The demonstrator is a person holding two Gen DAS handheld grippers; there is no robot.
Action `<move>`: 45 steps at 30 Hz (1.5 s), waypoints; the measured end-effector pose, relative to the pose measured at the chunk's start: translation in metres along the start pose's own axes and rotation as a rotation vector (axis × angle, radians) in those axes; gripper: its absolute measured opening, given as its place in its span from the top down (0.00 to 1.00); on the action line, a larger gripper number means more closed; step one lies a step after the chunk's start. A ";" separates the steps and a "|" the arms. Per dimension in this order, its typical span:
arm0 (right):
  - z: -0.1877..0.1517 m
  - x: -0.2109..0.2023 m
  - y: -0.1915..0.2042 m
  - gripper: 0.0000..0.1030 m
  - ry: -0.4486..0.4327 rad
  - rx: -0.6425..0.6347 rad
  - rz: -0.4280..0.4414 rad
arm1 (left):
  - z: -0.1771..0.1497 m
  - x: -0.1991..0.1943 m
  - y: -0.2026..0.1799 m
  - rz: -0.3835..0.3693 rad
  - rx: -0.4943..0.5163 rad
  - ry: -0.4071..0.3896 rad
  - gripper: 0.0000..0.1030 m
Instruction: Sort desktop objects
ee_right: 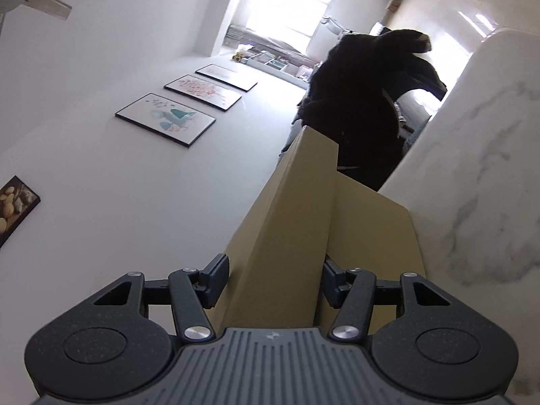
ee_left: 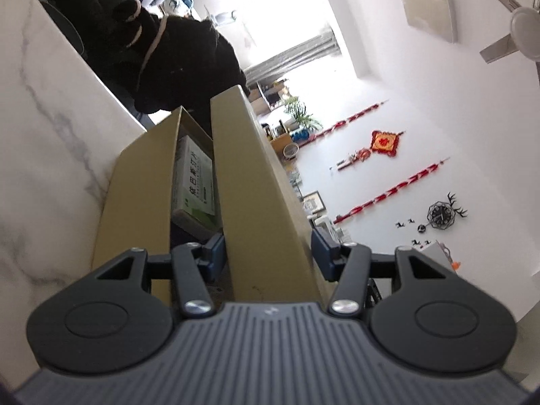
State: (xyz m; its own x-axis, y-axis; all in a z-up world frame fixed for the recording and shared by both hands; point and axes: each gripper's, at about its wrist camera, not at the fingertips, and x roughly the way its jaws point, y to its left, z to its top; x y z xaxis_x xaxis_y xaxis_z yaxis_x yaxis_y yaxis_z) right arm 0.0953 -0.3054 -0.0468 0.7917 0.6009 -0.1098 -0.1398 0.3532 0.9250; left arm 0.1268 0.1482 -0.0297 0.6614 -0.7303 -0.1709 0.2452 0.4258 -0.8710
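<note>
Both views are rolled sideways. A tan cardboard box point(ee_left: 141, 182) lies on the white marble table point(ee_left: 50, 128), with a green-and-white medicine carton point(ee_left: 195, 179) showing inside through the gap. My left gripper point(ee_left: 268, 251) straddles the box's raised lid panel point(ee_left: 256, 185), and both blue pads press against its edges. From the other side, my right gripper point(ee_right: 275, 278) clamps the same kind of tan lid panel point(ee_right: 287, 219) in the same way. The lower box body point(ee_right: 371, 229) rests against the table point(ee_right: 489, 185).
A person in black clothing point(ee_left: 182, 50) stands just beyond the box at the table's far edge, also visible in the right wrist view as a dark figure point(ee_right: 364, 101). Framed pictures point(ee_right: 165, 118), red wall ornaments point(ee_left: 384, 141) and a ceiling fan point(ee_left: 523, 33) lie in the background.
</note>
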 end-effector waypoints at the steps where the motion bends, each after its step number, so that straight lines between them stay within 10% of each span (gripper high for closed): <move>1: -0.001 0.002 0.001 0.44 0.006 -0.006 -0.005 | -0.001 -0.002 0.002 0.001 -0.008 -0.010 0.51; 25: -0.016 0.006 0.024 0.38 0.083 -0.176 -0.064 | -0.020 -0.023 0.025 -0.015 -0.054 -0.022 0.49; 34: -0.015 0.011 0.030 0.37 0.070 -0.196 -0.094 | -0.013 -0.020 0.000 0.086 0.105 -0.032 0.25; 45: -0.012 -0.001 0.041 0.40 -0.009 -0.287 -0.160 | -0.002 -0.016 0.004 0.153 0.161 -0.034 0.25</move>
State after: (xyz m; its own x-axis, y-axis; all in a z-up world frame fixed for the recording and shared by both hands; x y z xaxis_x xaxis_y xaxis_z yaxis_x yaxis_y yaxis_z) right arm 0.0816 -0.2831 -0.0136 0.8223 0.5153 -0.2415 -0.1736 0.6313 0.7559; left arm 0.1151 0.1604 -0.0312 0.7224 -0.6332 -0.2778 0.2479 0.6122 -0.7509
